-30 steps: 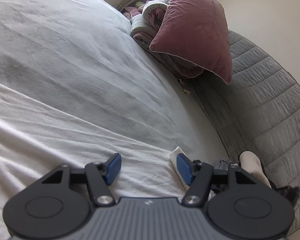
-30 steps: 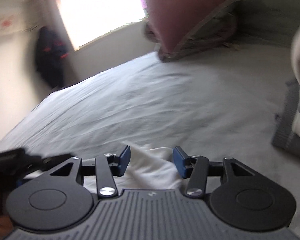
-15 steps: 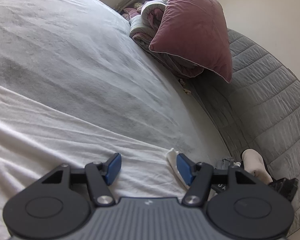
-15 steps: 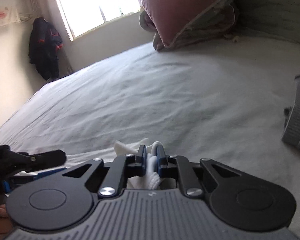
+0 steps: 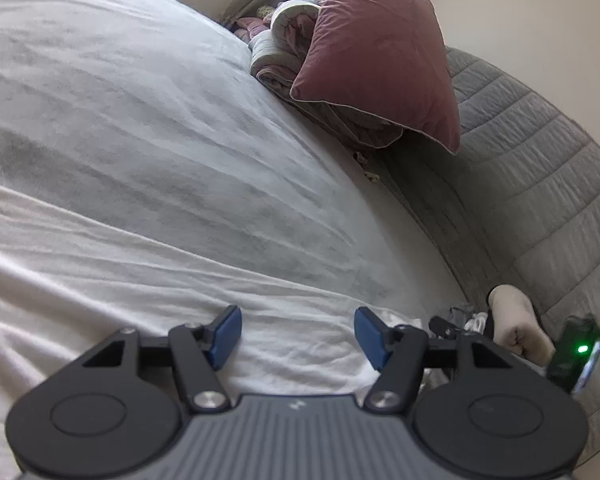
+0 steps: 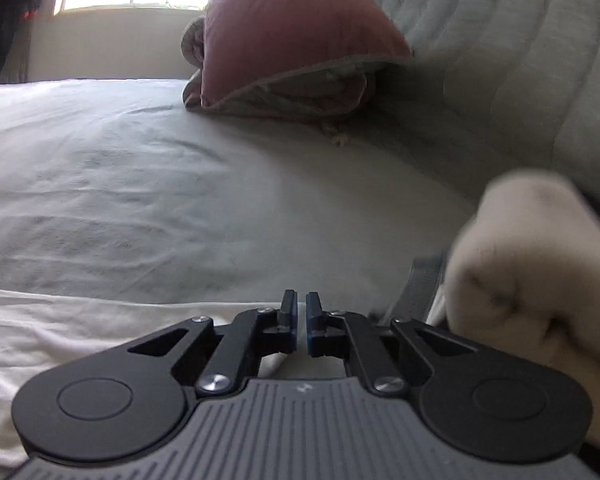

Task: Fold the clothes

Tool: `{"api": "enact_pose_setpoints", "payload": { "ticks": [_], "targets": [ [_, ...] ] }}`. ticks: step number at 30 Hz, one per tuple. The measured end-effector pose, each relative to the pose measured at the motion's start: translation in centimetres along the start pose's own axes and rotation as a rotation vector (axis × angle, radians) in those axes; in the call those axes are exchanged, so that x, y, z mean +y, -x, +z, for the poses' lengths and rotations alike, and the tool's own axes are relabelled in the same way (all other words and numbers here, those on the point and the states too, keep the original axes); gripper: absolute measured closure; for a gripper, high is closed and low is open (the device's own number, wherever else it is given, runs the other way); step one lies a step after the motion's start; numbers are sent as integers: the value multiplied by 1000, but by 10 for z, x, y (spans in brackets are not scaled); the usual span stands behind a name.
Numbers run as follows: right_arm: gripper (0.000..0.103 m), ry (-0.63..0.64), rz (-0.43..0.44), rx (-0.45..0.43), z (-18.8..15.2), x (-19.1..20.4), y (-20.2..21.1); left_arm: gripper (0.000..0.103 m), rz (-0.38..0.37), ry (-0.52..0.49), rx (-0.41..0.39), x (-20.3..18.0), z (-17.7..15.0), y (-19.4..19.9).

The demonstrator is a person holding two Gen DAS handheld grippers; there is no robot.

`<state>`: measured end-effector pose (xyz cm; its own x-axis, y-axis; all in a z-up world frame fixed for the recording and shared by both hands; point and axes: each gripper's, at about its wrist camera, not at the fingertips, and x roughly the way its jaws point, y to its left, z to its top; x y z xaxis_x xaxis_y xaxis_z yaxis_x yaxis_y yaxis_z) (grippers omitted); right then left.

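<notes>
right gripper [image 6: 302,312] clamped on white garment [image 6: 80,332] edge | left gripper [image 5: 296,334] released above it | lift slowly, keep fabric taut

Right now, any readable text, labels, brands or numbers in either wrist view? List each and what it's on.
No readable words or numbers in either view.
Left gripper: small pale mark on the grey housing, too small to read.
Right gripper: same kind of mark, blurred.
Black device at right edge: a green light only, no text.
</notes>
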<state>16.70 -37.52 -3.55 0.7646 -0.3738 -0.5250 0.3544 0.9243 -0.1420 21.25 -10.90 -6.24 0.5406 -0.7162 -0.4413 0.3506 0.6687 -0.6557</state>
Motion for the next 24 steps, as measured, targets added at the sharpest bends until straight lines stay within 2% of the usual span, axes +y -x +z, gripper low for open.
{"api": "enact_pose_setpoints", "payload": {
  "ticks": [2,3,5,8,11,13,16,24],
  "targets": [
    [86,-90,36,20,0,-13,9,39,8,-14,-2,-2,-1,0],
    [83,-126,45,30,0,-19,15,39,9,-15,-2,-2,-1,0],
    [61,-176,68,38,-1,-26,25,39,9,-14,-3,-3,-1,0],
    [60,-165,93,49,-7,-19,34,39,9,-12,-4,-3,-1,0],
    [60,-112,42,75,-13,-12,31,39,10,-12,-6,-4,-2,0],
    [60,-124,29,98,-18,-20,34,39,11,-12,-7,-4,-2,-1],
    [60,-190,81,107,-21,-25,30,39,9,-7,-7,-3,-2,0],
    [60,-162,115,101,-20,-9,23,39,7,-3,-8,-3,-2,-1]
  ]
}}
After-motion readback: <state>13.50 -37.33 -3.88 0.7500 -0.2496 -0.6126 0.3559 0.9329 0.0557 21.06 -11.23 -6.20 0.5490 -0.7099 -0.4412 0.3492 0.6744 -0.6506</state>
